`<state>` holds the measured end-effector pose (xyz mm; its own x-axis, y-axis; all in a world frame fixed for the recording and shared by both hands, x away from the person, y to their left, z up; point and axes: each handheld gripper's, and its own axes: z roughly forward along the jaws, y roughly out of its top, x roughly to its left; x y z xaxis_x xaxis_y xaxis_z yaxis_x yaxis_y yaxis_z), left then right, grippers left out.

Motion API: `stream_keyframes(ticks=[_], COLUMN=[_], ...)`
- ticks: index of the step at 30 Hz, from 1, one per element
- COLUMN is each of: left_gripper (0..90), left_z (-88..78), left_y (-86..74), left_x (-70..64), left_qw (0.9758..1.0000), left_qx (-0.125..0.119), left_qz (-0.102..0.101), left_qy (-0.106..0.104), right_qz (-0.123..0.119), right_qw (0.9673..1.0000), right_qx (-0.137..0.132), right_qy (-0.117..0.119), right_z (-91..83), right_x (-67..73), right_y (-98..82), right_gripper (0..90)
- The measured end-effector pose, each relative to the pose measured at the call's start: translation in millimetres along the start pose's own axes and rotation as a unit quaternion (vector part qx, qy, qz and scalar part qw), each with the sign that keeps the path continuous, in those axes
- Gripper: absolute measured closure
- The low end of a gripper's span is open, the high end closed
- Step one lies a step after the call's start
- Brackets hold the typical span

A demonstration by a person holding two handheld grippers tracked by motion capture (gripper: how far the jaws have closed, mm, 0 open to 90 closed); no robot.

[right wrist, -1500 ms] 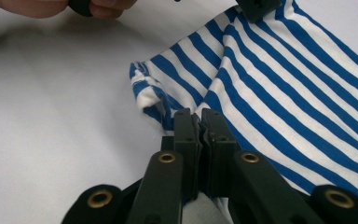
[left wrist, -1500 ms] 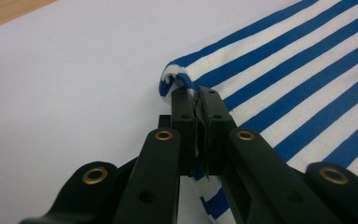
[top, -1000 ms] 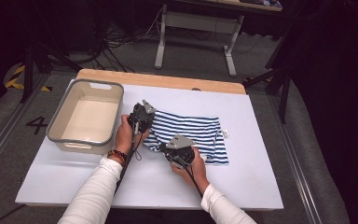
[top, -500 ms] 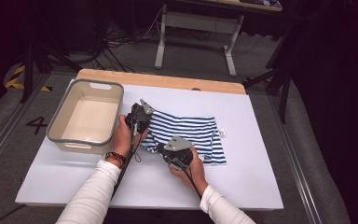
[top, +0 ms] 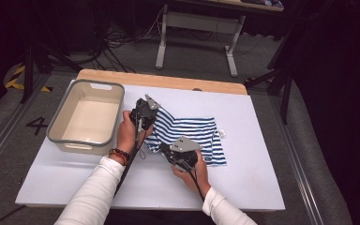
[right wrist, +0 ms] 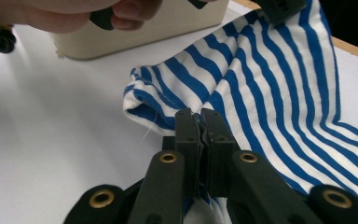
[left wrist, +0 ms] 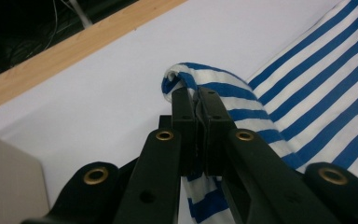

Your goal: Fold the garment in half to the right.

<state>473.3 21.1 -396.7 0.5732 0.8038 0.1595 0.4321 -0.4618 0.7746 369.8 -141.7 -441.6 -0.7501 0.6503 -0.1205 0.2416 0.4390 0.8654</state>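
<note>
Lifted slightly, left hand-held gripper (left wrist: 196,100) pinches striped cloth (top: 194,133); right hand-held gripper (right wrist: 200,122) pinches it too.

This looks like a lab or recording studio. The white bench (top: 243,187) with a wooden edge stands on grey carpet amid black curtains (top: 342,93). Loose cables (top: 122,35) trail across the floor behind it, near a metal table frame (top: 194,28). A taped numeral four (top: 36,125) and yellow-black hazard tape (top: 16,77) mark the floor.
</note>
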Motion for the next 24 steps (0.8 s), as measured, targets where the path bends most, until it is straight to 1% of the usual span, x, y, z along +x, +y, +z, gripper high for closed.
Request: stream_keyframes(ticks=[1, 3, 4, 5, 6, 7, 8, 10, 13, 15, 17, 18, 20, 21, 24], left_gripper=[86.8, 86.7, 86.7, 86.7, 86.7, 86.7, 86.6, 86.5, 86.4, 86.3, 86.2, 85.9, 85.7, 85.6, 85.0], left_z=[0.4, 1.5, 1.5, 3.7, 3.7, 5.0, 6.6, 8.4, 11.7, 15.8, 19.1, 22.5, 26.9, 29.6, 38.1], left_y=[2.8, 11.3, 11.3, 18.3, 18.3, 22.8, 26.7, 32.4, 41.1, 48.7, 54.4, 58.4, 63.2, 66.2, 73.5], left_x=[-2.0, -7.3, -7.3, -13.6, -13.6, -17.2, -21.9, -27.1, -35.0, -41.0, -47.0, -51.4, -56.5, -59.0, -69.6], left_qw=[1.0000, 0.9999, 0.9999, 0.9997, 0.9997, 0.9996, 0.9994, 0.9991, 0.9987, 0.9982, 0.9980, 0.9977, 0.9972, 0.9969, 0.9965], left_qx=[-0.001, -0.003, -0.003, -0.007, -0.007, -0.007, -0.009, -0.010, -0.009, -0.014, -0.015, -0.019, -0.023, -0.024, -0.023], left_qz=[0.001, 0.006, 0.006, 0.007, 0.007, 0.015, 0.017, 0.024, 0.029, 0.032, 0.037, 0.041, 0.037, 0.037, 0.037], left_qy=[-0.001, -0.013, -0.013, -0.022, -0.022, -0.025, -0.028, -0.034, -0.041, -0.048, -0.048, -0.051, -0.060, -0.065, -0.071], right_qz=[0.003, 0.007, 0.009, 0.012, 0.012, 0.017, 0.023, 0.039, 0.059, 0.074, 0.088, 0.103, 0.108, 0.113, 0.125], right_qw=[1.0000, 0.9999, 0.9998, 0.9998, 0.9998, 0.9996, 0.9993, 0.9985, 0.9969, 0.9954, 0.9936, 0.9917, 0.9906, 0.9898, 0.9875], right_qx=[-0.004, -0.011, -0.015, -0.018, -0.018, -0.023, -0.029, -0.039, -0.052, -0.060, -0.068, -0.075, -0.079, -0.081, -0.084], right_qy=[0.000, -0.003, -0.003, -0.004, -0.004, -0.004, -0.004, -0.003, -0.004, -0.006, -0.014, -0.022, -0.028, -0.032, -0.044], right_z=[-2.2, -6.6, -10.3, -13.7, -13.7, -17.3, -22.3, -30.6, -41.7, -49.3, -57.1, -62.9, -67.0, -69.7, -78.7], right_x=[-0.6, -1.2, -2.3, -3.5, -3.5, -5.3, -8.3, -13.8, -21.0, -25.9, -30.8, -35.2, -38.1, -39.7, -46.0], right_y=[0.0, -0.4, -0.9, -1.4, -1.4, -1.8, -2.3, -3.9, -8.0, -12.3, -16.7, -20.1, -22.8, -24.7, -32.4], right_gripper=[86.5, 86.5, 86.6, 86.6, 86.6, 86.6, 86.6, 86.6, 86.7, 87.0, 87.2, 87.2, 87.4, 87.5, 88.0])
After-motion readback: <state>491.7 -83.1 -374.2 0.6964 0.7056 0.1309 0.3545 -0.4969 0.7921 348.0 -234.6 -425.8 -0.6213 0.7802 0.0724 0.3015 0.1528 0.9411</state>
